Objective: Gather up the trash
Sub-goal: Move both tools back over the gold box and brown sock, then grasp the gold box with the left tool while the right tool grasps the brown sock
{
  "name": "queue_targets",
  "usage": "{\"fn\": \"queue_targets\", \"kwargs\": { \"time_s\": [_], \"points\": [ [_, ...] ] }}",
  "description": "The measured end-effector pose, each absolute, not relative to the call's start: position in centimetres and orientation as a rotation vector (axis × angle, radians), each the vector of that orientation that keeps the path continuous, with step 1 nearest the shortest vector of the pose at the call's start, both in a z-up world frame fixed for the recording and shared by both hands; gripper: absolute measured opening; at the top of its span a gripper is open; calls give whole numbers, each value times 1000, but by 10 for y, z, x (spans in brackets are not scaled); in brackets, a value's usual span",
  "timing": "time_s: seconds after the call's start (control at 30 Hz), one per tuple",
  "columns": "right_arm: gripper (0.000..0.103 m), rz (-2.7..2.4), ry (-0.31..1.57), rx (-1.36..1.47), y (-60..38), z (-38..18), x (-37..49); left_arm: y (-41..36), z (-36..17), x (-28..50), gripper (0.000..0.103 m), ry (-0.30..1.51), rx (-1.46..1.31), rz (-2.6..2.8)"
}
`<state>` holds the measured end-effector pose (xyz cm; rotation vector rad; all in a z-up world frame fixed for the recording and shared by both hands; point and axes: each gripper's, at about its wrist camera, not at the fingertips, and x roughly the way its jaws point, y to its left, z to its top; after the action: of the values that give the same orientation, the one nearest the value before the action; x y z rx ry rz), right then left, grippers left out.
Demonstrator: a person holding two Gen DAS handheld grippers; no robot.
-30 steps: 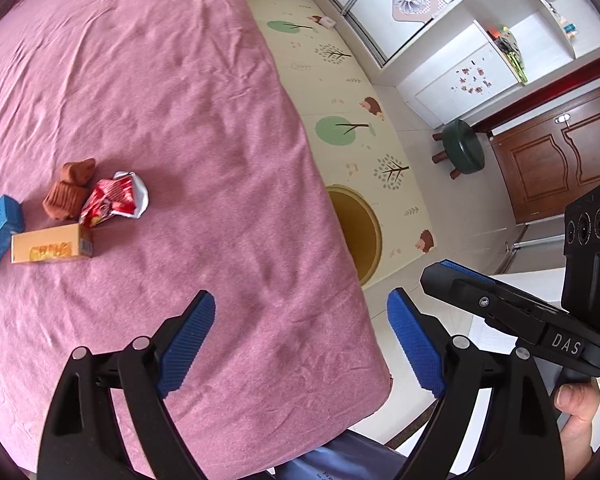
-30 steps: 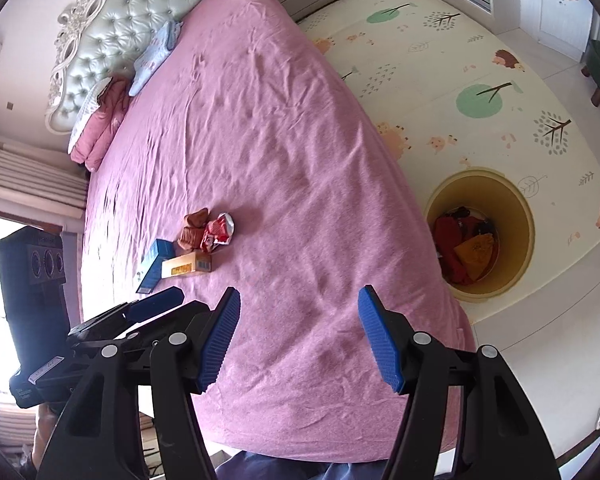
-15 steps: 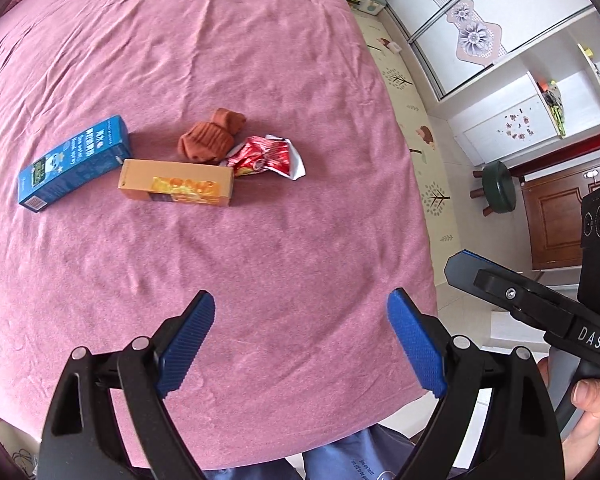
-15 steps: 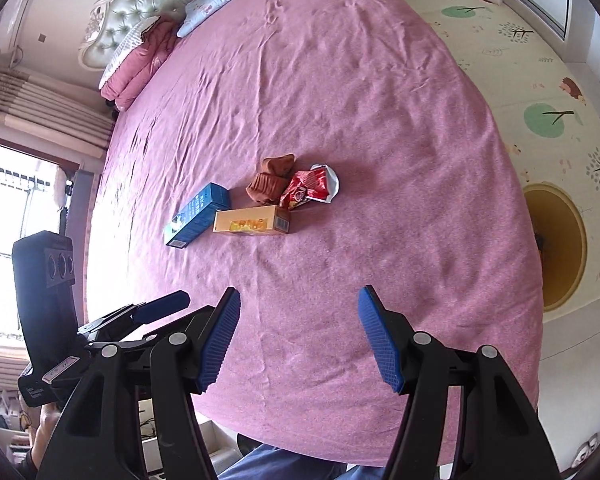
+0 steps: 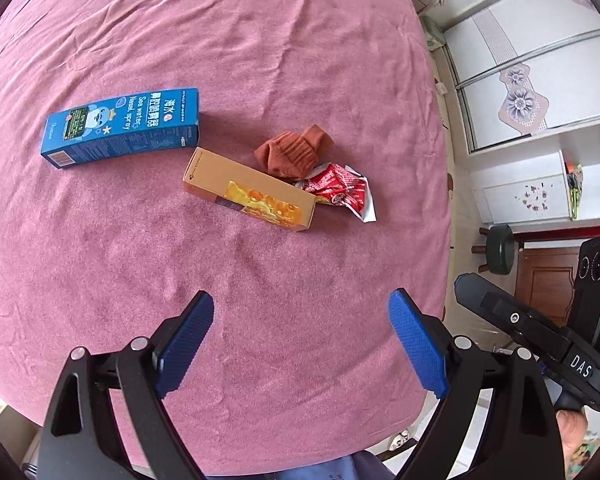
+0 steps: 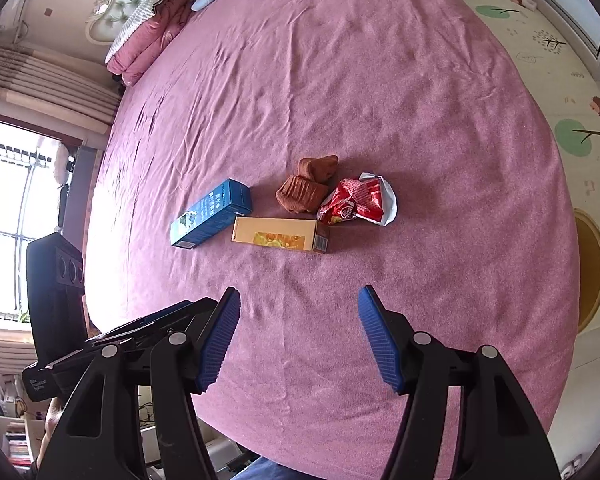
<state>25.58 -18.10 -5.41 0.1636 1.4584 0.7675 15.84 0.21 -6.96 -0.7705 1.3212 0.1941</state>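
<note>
Trash lay in a loose cluster near the middle of the bed, on a pink sheet of napped, faintly wrinkled cloth. A red wrapper, crinkled foil with a silvery inside showing at its torn edge, sat at the 3 o'clock end of the cluster, touching a long orange box of smooth card with a glossy yellow picture on its side. A blue box, also card and printed with white lettering and a cartoon face, lay at about 10 o'clock from the orange one, its corner just beside it. A ribbed brown sock, bunched into a soft lump, rested at 12 o'clock of the wrapper and touched it; the orange box hid the sock's near edge in the left view. The left gripper hung over bare sheet at 6 o'clock of the cluster, its ridged blue pads wide apart with nothing between them. The right gripper likewise stood with its jaws apart and empty. At 3 o'clock in the right view a round yellow bin on the patterned floor mat was half cut off by the bed's edge, its contents hidden. The small print on both boxes was too fine to read.
</note>
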Motion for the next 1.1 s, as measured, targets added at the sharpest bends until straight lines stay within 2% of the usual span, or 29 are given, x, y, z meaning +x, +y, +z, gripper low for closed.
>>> {"fn": "queue_targets", "kwargs": {
  "time_s": [0.63, 1.1],
  "points": [
    [60, 753, 1570, 90, -109, -120, 328, 68, -172, 178, 90, 1283, -1316, 583],
    [62, 672, 1662, 189, -78, -164, 357, 70, -213, 206, 91, 1308, -1426, 704]
  ]
}}
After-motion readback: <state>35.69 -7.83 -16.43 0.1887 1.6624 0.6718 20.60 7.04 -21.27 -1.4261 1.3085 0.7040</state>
